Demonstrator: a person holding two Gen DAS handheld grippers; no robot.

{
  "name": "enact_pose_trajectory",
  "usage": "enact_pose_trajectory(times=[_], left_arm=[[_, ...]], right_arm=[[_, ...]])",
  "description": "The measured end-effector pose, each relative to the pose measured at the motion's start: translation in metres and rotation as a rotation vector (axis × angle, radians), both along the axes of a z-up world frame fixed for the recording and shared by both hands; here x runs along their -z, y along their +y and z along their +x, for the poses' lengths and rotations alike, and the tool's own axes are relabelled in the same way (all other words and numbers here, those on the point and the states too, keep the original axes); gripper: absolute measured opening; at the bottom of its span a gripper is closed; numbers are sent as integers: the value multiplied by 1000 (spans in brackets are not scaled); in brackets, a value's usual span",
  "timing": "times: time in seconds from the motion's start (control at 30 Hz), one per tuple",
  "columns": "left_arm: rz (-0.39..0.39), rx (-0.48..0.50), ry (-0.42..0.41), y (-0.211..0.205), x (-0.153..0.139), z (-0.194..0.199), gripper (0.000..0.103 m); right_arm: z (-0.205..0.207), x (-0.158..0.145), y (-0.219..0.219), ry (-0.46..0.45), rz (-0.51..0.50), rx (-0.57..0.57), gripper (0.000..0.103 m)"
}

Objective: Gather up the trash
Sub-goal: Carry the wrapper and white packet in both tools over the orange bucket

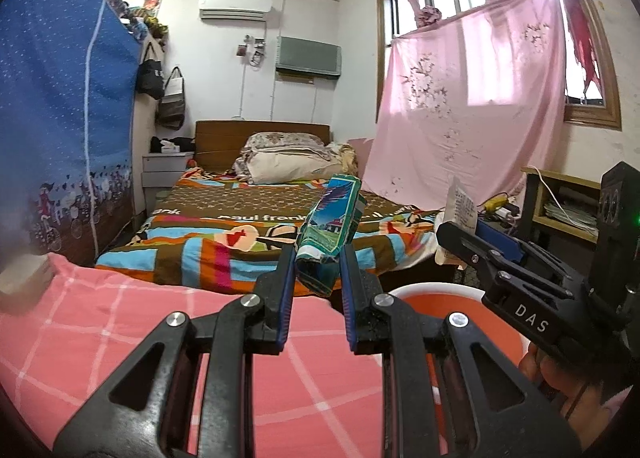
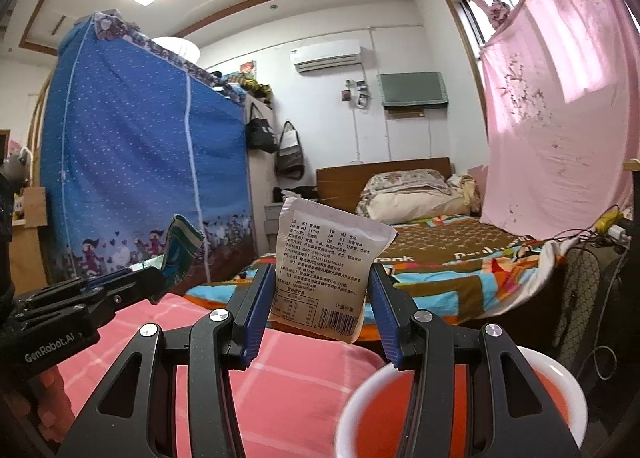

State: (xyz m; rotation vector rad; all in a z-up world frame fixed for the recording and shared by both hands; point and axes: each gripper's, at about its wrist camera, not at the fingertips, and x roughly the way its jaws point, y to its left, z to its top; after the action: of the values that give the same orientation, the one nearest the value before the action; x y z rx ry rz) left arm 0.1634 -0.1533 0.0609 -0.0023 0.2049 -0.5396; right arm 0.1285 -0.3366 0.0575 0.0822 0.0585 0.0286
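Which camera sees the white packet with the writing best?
The right wrist view: the white packet faces it, print and barcode showing. The left wrist view shows only its thin edge in the right gripper.

bin (image 2: 560, 374): cut by bottom edge, rim part-hidden behind right tool arms | white packet (image 2: 324, 278): small print unreadable | green carton (image 1: 330, 234): lower end crumpled, label unreadable | nightstand clutter (image 1: 172, 145): too small
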Motion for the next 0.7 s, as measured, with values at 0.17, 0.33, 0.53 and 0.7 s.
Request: enact_pose_trajectory(times=[0.17,0.33,0.53,0.7], left_arm=[[14,39,3,-17,1,-5,25],[35,86,29,-34,6,-6,25],[38,135,135,-52,12,5,25],[36,176,237,-69,21,14,26]], right_arm=[[-8,4,-17,13,18,36,46],[-11,7,-31,39,30,66,46],[-12,14,-45,97,52,98,46],[-12,22,-60,149,98,110,47]])
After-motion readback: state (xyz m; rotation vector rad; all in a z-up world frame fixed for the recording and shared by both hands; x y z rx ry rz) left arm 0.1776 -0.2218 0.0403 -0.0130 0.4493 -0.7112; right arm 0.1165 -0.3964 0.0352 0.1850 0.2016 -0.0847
